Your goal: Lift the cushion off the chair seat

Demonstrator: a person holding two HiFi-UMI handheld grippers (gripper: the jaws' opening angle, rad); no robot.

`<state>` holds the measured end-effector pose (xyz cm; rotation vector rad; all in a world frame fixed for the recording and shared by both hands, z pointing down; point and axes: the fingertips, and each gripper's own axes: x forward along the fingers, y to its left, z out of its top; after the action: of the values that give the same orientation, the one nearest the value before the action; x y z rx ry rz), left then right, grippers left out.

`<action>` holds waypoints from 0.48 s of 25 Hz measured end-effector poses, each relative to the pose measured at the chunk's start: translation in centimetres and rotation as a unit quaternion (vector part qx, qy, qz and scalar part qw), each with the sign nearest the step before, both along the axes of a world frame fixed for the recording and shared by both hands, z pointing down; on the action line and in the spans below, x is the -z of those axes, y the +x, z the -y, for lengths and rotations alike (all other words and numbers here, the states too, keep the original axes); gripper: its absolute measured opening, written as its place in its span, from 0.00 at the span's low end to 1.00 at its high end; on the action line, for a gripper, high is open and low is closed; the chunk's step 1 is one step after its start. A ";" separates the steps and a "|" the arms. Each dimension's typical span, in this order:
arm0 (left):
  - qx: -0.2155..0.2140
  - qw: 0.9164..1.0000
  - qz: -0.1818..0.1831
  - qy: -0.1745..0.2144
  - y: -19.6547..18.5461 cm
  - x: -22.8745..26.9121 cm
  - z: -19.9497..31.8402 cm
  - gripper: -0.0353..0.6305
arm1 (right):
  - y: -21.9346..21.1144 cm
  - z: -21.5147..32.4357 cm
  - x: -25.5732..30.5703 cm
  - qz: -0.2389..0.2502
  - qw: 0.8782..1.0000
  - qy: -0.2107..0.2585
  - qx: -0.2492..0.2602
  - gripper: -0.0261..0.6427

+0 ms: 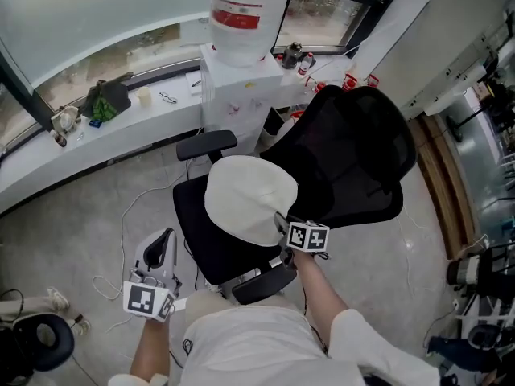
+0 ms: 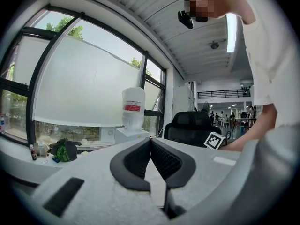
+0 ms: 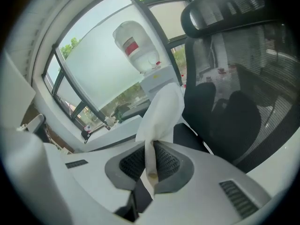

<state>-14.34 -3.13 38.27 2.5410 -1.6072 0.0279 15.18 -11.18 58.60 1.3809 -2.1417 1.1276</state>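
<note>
Grey floor (image 1: 72,232) and a long window ledge (image 1: 121,131) bound the scene, with a black office chair (image 1: 378,187) at centre. We read the right gripper (image 3: 151,165) first: its jaws are closed tight on a thin fold at the edge of the white cushion (image 3: 161,104), and the fabric runs up and away from the pads toward the window. In the head view the right gripper (image 1: 283,225) pinches the cushion (image 1: 245,195) at its near right edge. The whole oval therefore lies ahead and to the left of the jaws, its longer axis running across the chair toward the far armrest (image 1: 207,144). The cushion hangs tilted over the seat (image 1: 193,227) and hides part of the backrest (image 1: 346,135). We judge it raised, though we cannot tell whether its far edge is clear of the seat. The left gripper (image 2: 151,161) has its jaws together at the tips with nothing between them, and it points level toward the water bottle (image 2: 133,108). Seen from above, the left gripper (image 1: 161,252) sits over the floor just left of the chair, well apart from the cushion. The lift thus turns on the right hand alone: with a one-sided grip, we expect the free end to sag or swing.
</note>
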 end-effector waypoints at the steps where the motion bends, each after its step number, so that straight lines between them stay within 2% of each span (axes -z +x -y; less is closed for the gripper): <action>1: -0.002 1.000 0.000 0.005 0.0 0.3 0.2 0.08 | 0.2 0.3 0.9 0.005 1.000 0.008 -0.007 0.08; 12: -0.002 0.999 -0.008 0.047 -0.5 3.4 1.6 0.08 | 1.5 2.5 10.1 -0.012 0.996 0.084 -0.011 0.08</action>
<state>-14.82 -4.76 34.86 2.6067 -1.6353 -0.0676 16.67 -13.64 48.48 1.4855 -2.2525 0.9512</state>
